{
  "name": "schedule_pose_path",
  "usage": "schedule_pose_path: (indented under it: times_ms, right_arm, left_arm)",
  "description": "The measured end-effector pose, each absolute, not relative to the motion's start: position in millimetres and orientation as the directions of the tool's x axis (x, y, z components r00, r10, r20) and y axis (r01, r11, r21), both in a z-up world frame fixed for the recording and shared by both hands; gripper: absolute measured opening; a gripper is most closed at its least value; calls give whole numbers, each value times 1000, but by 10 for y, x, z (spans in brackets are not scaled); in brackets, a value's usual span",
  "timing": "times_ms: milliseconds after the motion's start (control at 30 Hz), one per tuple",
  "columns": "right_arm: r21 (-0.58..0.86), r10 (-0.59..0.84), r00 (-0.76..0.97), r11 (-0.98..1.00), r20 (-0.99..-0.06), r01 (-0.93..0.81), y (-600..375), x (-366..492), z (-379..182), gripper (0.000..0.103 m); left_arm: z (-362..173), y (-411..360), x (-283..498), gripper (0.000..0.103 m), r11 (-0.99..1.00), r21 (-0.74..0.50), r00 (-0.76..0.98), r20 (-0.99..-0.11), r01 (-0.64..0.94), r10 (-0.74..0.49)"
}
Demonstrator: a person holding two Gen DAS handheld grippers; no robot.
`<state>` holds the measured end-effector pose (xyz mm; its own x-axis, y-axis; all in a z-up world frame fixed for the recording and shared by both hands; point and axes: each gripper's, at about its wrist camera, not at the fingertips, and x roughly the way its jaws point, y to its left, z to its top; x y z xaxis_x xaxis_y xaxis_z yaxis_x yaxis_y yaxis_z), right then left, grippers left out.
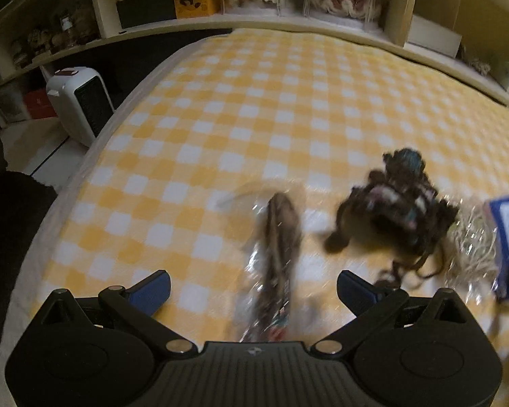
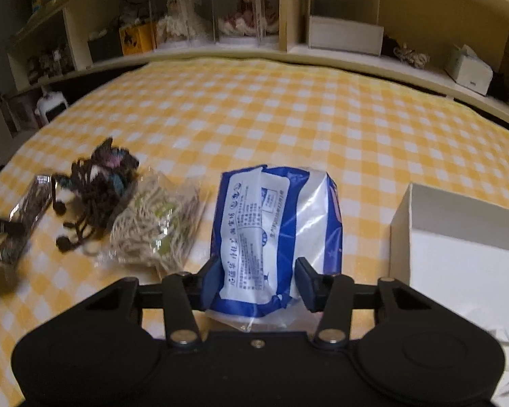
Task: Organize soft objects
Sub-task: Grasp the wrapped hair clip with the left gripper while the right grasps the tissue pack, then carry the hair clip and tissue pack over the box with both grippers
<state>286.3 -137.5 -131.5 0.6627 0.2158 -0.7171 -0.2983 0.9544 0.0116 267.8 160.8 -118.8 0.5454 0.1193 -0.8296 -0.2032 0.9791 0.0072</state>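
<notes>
Your right gripper (image 2: 257, 279) has the blue and white plastic pack (image 2: 275, 224) between its fingers; both pads press on the pack's near end, so it is gripped. The pack lies on the yellow checked blanket (image 2: 288, 118), stretching from the jaws toward 12 o'clock in the right wrist view.

At 9 o'clock from the pack, just beside it, sits a clear bag of pale cord (image 2: 156, 227). Further toward 9 o'clock, touching that bag, is a dark tangle of yarn (image 2: 95, 186), and beyond it a slim clear-wrapped packet (image 2: 29, 208). At 3 o'clock from the pack stands a white box (image 2: 458, 237), near but apart from it.

Your left gripper (image 1: 253, 286) has its jaws spread wide, gripping nothing. The slim clear-wrapped packet (image 1: 276, 257) lies lengthwise between the fingers, touching neither pad; this view is blurred. The yarn tangle (image 1: 397, 207) lies at 2 o'clock from the gripper.

Shelves (image 2: 342, 10) run behind the bed at 12 o'clock. A white heater (image 1: 81, 101) stands on the floor at 10 o'clock in the left wrist view.
</notes>
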Motion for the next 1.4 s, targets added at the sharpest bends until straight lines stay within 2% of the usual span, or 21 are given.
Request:
schedule_pose_path:
  times_ms: [33, 167, 200, 233, 333, 400, 500, 600, 767, 900, 1400]
  right_arm:
    - [9, 215, 656, 953, -723, -303, -1373, 2852, -1319, 46]
    - [-13, 218, 650, 943, -728, -332, -1345, 2766, -1311, 31]
    - [-18, 219, 652, 942, -726, -336, -1335, 2745, -1305, 29]
    - [-25, 218, 655, 940, -723, -341, -1326, 2725, -1301, 26]
    - [-33, 221, 662, 937, -717, -348, -1324, 2685, -1289, 23]
    - [-29, 225, 665, 937, -712, -349, -1329, 2665, -1276, 21]
    - [-30, 227, 667, 936, -709, -350, -1327, 2645, -1250, 18]
    - [-33, 230, 674, 935, -702, -354, -1305, 2613, -1212, 13]
    - [-20, 247, 689, 935, -682, -355, -1304, 2560, -1106, 8]
    - [-7, 257, 699, 936, -667, -351, -1322, 2526, -1046, 7]
    - [30, 318, 767, 931, -558, -364, -1440, 2197, -604, 5]
  left_arm:
    - [-1186, 1593, 2702, 100, 979, 3, 551, -826, -204, 118]
    - [-1236, 1529, 2748, 71, 977, -42, 539, -839, -208, 79]
    - [-1272, 1533, 2757, 65, 976, -53, 525, -848, -209, 66]
    - [-1300, 1523, 2766, 64, 977, -50, 515, -855, -208, 66]
    - [-1299, 1491, 2765, 56, 982, -14, 519, -850, -188, 87]
    - [-1298, 1487, 2746, 40, 985, -27, 527, -847, -170, 67]
    - [-1277, 1495, 2709, 29, 986, -52, 539, -841, -160, 43]
    - [-1174, 1518, 2653, 28, 981, -113, 569, -822, -157, -4]
    - [-1054, 1474, 2582, 27, 981, -128, 603, -798, -147, -14]
    - [-998, 1466, 2523, 27, 977, -149, 621, -784, -151, -24]
    - [-572, 1198, 2198, 27, 960, -267, 755, -646, -89, -109]
